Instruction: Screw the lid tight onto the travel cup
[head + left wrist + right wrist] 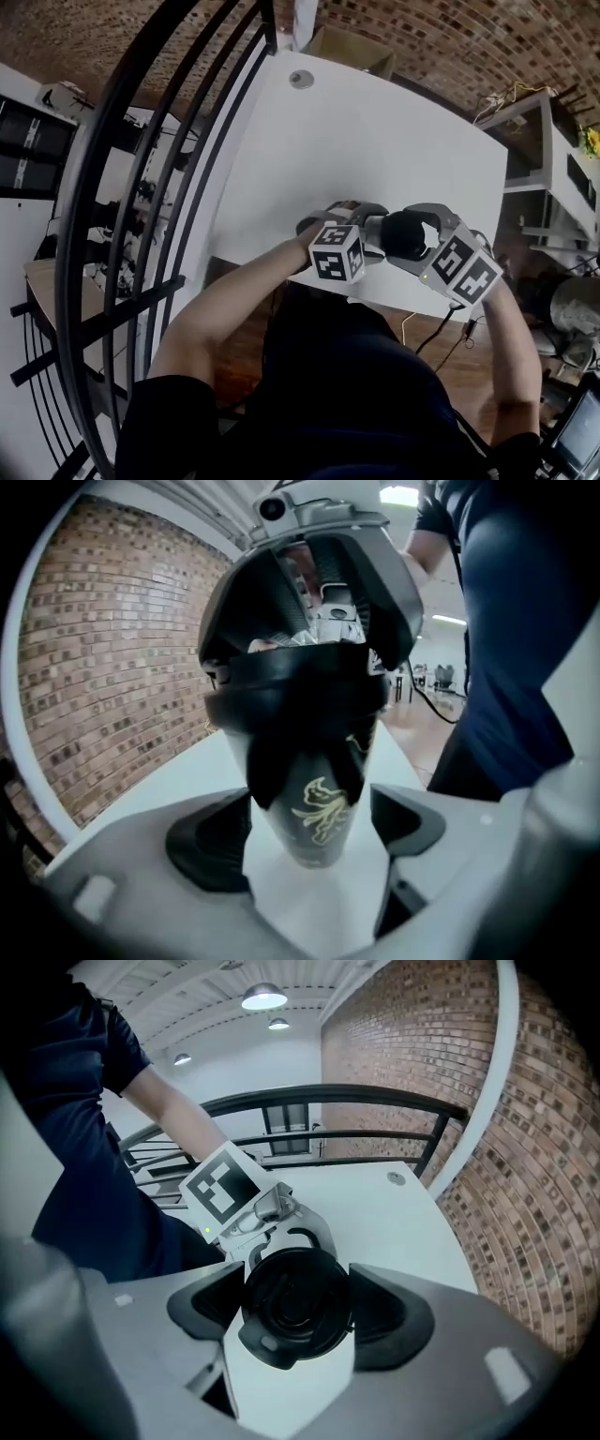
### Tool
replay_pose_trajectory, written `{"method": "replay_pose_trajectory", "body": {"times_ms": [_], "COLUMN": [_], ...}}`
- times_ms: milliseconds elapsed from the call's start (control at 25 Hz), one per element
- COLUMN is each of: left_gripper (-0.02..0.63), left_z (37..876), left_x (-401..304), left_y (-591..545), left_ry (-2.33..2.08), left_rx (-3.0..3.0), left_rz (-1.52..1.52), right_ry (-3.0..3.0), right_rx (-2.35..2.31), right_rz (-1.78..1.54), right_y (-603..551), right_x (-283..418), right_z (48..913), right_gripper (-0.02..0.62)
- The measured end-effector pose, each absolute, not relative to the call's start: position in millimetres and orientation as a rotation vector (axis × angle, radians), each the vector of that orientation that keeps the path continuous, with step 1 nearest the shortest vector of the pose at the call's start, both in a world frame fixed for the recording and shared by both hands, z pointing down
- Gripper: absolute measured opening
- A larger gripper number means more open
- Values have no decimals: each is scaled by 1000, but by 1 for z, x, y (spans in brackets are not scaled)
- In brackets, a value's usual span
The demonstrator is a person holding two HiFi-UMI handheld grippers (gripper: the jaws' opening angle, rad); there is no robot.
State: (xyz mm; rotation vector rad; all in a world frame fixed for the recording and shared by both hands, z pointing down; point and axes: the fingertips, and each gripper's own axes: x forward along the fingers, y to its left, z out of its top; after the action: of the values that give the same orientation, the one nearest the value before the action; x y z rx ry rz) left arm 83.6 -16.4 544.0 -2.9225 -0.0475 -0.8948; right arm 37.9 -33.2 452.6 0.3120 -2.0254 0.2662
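The black travel cup (316,810), with a gold emblem, is held lying on its side above the white table (375,122), near the front edge. My left gripper (309,834) is shut on its base end. The black lid (295,1307) sits on the cup's mouth, and my right gripper (298,1314) is shut on it, one pad on each side of the rim. In the head view the two grippers face each other, left gripper (367,231) and right gripper (410,236), with the lid (403,234) between them. Most of the cup's body is hidden there.
A black metal railing (141,187) runs along the table's left side. A round grommet (301,79) is set in the far end of the tabletop. A white shelf unit (548,159) stands to the right, and a brick wall (487,1101) lies beyond the table.
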Motion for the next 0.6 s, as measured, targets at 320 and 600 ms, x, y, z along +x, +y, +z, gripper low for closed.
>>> {"method": "replay_pose_trajectory", "body": {"times_ms": [320, 600], "left_gripper": [358, 367], "left_z": [537, 537], "left_x": [91, 93], "left_y": [-26, -25], "left_ry": [470, 731], "left_rx": [-2984, -3040], "left_rz": [-794, -722], "right_ry": [-2013, -2004], "right_rx": [659, 781], "right_rz": [448, 508], "right_y": [-48, -50], "right_x": [54, 59], "right_z": [449, 450], "right_gripper": [353, 353]}}
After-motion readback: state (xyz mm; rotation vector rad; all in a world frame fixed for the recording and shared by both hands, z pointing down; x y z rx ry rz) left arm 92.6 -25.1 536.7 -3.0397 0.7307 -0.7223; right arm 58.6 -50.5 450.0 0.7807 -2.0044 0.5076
